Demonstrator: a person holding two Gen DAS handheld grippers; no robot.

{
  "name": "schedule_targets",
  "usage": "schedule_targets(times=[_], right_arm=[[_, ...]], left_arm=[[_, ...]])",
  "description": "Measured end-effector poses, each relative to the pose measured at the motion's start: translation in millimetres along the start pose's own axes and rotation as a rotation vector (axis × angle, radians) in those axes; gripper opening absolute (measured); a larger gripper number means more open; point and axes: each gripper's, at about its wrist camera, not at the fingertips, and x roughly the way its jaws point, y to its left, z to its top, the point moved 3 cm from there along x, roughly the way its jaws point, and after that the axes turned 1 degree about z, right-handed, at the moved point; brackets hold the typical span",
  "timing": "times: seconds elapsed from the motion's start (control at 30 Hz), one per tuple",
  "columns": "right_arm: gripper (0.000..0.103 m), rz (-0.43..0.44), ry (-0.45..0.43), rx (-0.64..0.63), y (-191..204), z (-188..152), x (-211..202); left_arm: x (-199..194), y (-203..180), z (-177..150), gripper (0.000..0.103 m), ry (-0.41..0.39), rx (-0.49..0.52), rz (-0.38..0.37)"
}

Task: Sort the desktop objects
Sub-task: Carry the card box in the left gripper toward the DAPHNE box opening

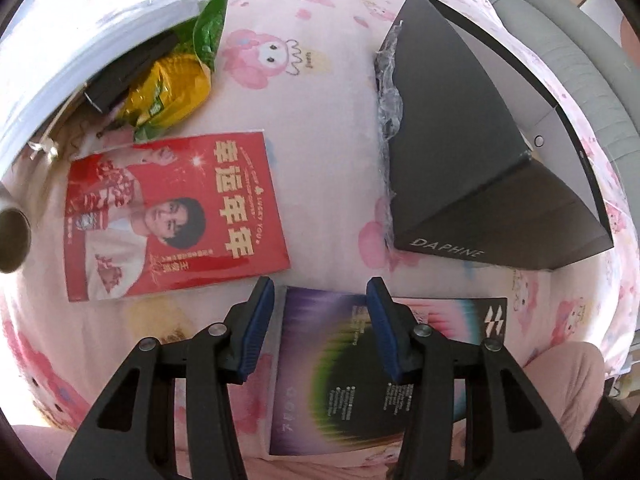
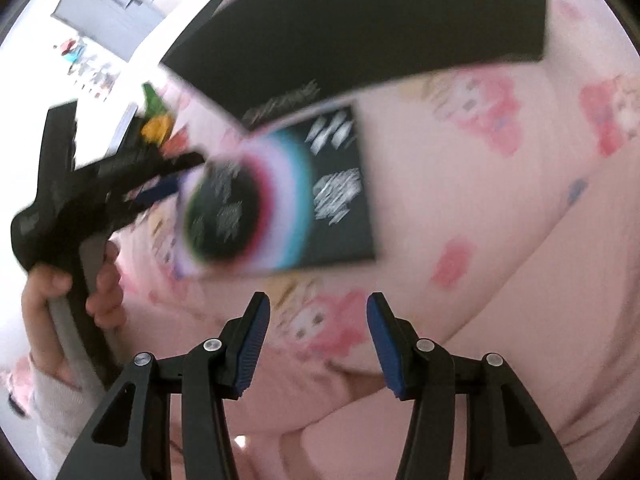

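Observation:
A rainbow-and-black card [image 1: 340,364] lies flat on the pink cartoon cloth [image 1: 320,128]. My left gripper [image 1: 319,285] hovers open over the card's near-left part; one finger stands off its left edge and the other is above it, with no pad pressing on it. A red card with a printed portrait [image 1: 172,216] lies to the left. The blurred right wrist view shows the same rainbow card [image 2: 280,200] ahead, with the left gripper [image 2: 184,174] at its left edge, held by a hand [image 2: 72,292]. My right gripper [image 2: 318,298] is open over bare cloth with nothing in it.
A black box marked DAPHNE [image 1: 480,168] stands at the right with crumpled clear plastic along its side. A white tub [image 1: 72,64] at the upper left holds a yellow-green snack bag [image 1: 172,80] and a black item. A grey chair [image 1: 560,40] sits beyond the cloth's edge.

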Motion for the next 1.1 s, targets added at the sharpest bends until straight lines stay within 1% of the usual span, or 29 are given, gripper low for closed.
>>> schedule_targets(times=[0.1,0.2,0.27,0.33,0.37,0.4,0.43,0.47,0.5,0.6,0.67,0.7,0.73,0.77,0.8,0.83,0.87,0.9,1.0,1.1], right_arm=[[0.047,-0.016,-0.068,-0.025,4,15,4],[0.047,-0.009,-0.122,-0.031,9,32,5],[0.047,-0.011,-0.197,-0.058,11,45,-6],[0.047,-0.019,-0.263,-0.075,9,56,-17],[0.047,-0.026,-0.262,-0.065,6,60,-19],[0.047,-0.032,-0.24,-0.039,2,61,-17],[0.047,-0.03,-0.201,0.0,-4,58,-14],[0.047,-0.006,-0.153,0.037,-9,50,-10],[0.047,0.007,-0.125,0.055,-11,41,-6],[0.046,0.021,-0.078,0.075,-13,21,6],[0.046,0.023,-0.07,0.033,-5,22,15],[0.046,0.038,-0.075,0.03,-4,25,19],[0.046,0.056,-0.082,0.031,-2,29,23],[0.047,0.056,-0.088,0.027,-5,31,23],[0.052,0.053,-0.094,0.022,-9,33,23],[0.052,0.057,-0.093,0.029,-10,34,25],[0.052,0.062,-0.089,0.037,-11,35,28],[0.052,0.067,-0.086,0.046,-12,37,32],[0.052,0.046,-0.114,0.034,-15,36,19],[0.053,0.008,-0.136,0.051,-19,35,12]], left_arm=[[-2,2,-10,0.049,0.02,0.0,-0.006],[-4,4,-25,0.05,0.061,-0.003,-0.035],[-4,2,-34,0.054,0.094,0.002,-0.056],[-3,-4,-41,0.056,0.119,0.028,-0.069],[-3,-8,-46,0.056,0.132,0.043,-0.085],[-3,-11,-50,0.056,0.141,0.052,-0.101],[-6,-9,-52,0.055,0.134,0.036,-0.115],[-8,-7,-54,0.055,0.126,0.02,-0.127],[-10,-4,-52,0.055,0.111,0.004,-0.125],[-22,6,-42,0.055,0.016,-0.054,-0.123],[-29,7,-35,0.055,-0.047,-0.076,-0.135],[-29,4,-33,0.055,-0.058,-0.071,-0.147],[-26,0,-33,0.055,-0.051,-0.06,-0.16],[-24,-3,-36,0.055,-0.037,-0.051,-0.157],[-22,-5,-41,0.055,-0.021,-0.028,-0.124],[-18,-7,-45,0.055,-0.002,-0.009,-0.098],[-7,-7,-41,0.055,0.027,-0.004,-0.1],[-7,-8,-47,0.055,0.049,-0.004,-0.113],[-10,-13,-69,0.055,0.1,0.017,-0.15],[-13,-23,-84,0.054,0.114,0.065,-0.148]])
